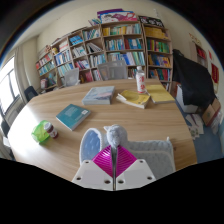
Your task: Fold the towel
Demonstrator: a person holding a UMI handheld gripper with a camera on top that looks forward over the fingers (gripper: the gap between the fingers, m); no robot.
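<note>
A pale grey-white towel (98, 141) is bunched up at my fingertips, over the near part of a round wooden table (130, 125). A fold of it rises between my two fingers. My gripper (113, 150) is shut on that fold. The magenta pads (102, 160) press on it from both sides. The rest of the towel hangs to the left of the fingers and is partly hidden behind them.
On the table lie a teal book (72, 116), a stack of books (99, 95), a yellow book (133, 99), a yellow folder (158, 93), a can (141, 82) and a green object (43, 131). A person in dark clothes (192, 85) sits at the right. Bookshelves (110, 45) line the back wall.
</note>
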